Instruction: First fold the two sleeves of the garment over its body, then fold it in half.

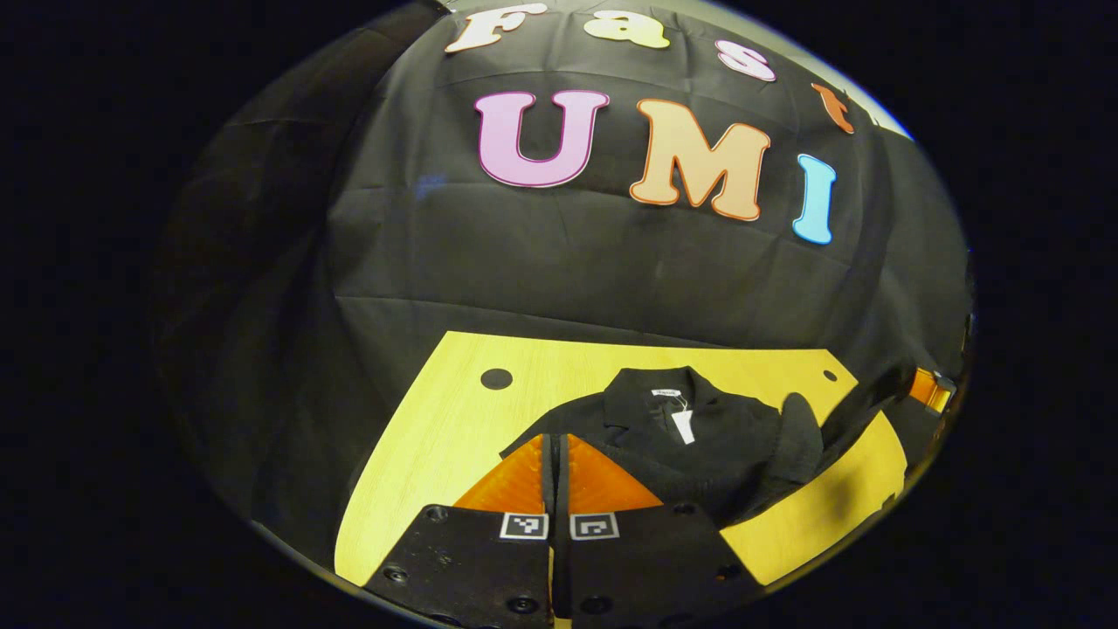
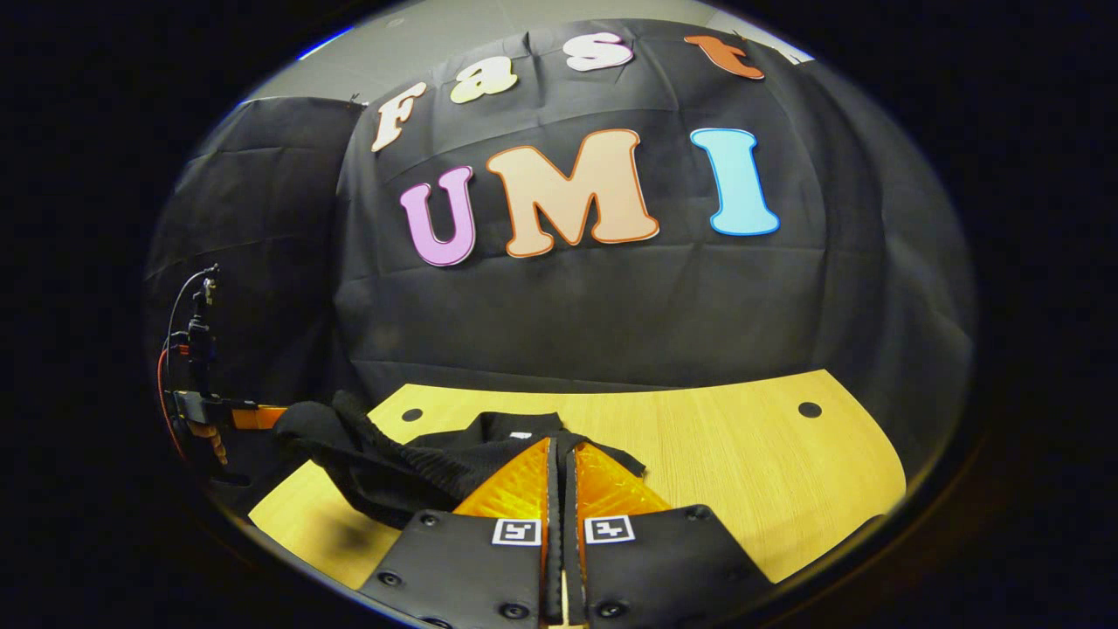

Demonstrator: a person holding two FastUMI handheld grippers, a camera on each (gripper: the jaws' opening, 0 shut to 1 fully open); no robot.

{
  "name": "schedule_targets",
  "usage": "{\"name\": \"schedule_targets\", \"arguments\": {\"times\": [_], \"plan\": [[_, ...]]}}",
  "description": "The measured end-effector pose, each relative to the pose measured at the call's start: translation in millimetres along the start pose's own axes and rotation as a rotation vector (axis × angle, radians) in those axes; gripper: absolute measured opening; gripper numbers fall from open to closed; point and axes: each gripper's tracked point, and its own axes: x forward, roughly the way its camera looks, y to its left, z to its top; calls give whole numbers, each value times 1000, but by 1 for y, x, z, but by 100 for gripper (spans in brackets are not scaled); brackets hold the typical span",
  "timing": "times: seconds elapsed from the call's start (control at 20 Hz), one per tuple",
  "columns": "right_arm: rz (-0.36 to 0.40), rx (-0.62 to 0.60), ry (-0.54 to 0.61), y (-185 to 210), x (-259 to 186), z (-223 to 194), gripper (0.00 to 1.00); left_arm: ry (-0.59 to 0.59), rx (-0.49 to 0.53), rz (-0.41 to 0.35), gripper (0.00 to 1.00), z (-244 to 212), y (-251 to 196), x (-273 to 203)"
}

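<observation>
In the left gripper view we are seeing the left gripper point(image 1: 555, 445) with its two fingers drawn together over the near edge of the black garment point(image 1: 699, 437). The garment is lying on the yellow table point(image 1: 419, 454), collar toward the booth wall. Only a thin dark line is showing between the fingers, so we cannot tell if cloth is pinched there. Farther off, one sleeve point(image 1: 799, 428) is standing up from the body and reaching toward the right gripper point(image 1: 926, 389).

In the right gripper view the right gripper's fingers are also pressed close together, with their tips over the garment's near part. Again we cannot tell whether fabric is between them. The other sleeve point(image 2: 323, 432) is rising toward the table edge, just beside the far gripper.

We are thinking the danger is in the grip. If a pinch is holding only a thin edge, the sleeve may be slipping out while it is being carried over the body, and it will be landing crooked. If one hand is pulling harder, the whole garment may be sliding toward the table edge. The sleeve may also be bunching and spoiling the later fold in half.
</observation>
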Motion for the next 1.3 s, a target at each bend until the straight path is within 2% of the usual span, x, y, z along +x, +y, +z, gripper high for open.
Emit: {"name": "schedule_targets", "arguments": {"times": [0.6, 0.65, 0.75, 0.8, 0.85, 0.9, 1.0, 1.2, 1.25, 1.3], "plan": [[-77, 46, 56, -23, 60, -8, 4, 52, 73, -24, 0, -2, 5, 59], [-81, 50, 57, -25, 62, -8, 4, 45, 79, -21, 0, -1, 4, 63], [-116, 66, 62, -32, 68, -8, 4, -20, 89, 42, 0, 17, 13, 66], [-127, 85, 75, -31, 65, -12, 10, -66, 105, 81, 33, 28, 19, 63], [-130, 89, 68, -29, 56, -8, 55, -119, 117, 109, 67, 36, 23, 63], [-143, 89, 50, -29, 60, -4, 100, -165, 121, 106, 100, 54, 21, 51], [-155, 72, -2, -24, 49, 11, 98, -210, 129, 105, 90, 66, 18, 46], [-198, 48, -90, -12, 20, 32, 98, -261, 113, 70, 91, 78, 11, 23], [-202, 46, -119, -9, 10, 39, 98, -270, 114, 70, 96, 79, 11, 16], [-201, 39, -152, -4, -1, 46, 98, -280, 117, 74, 91, 83, 11, 9]]}}
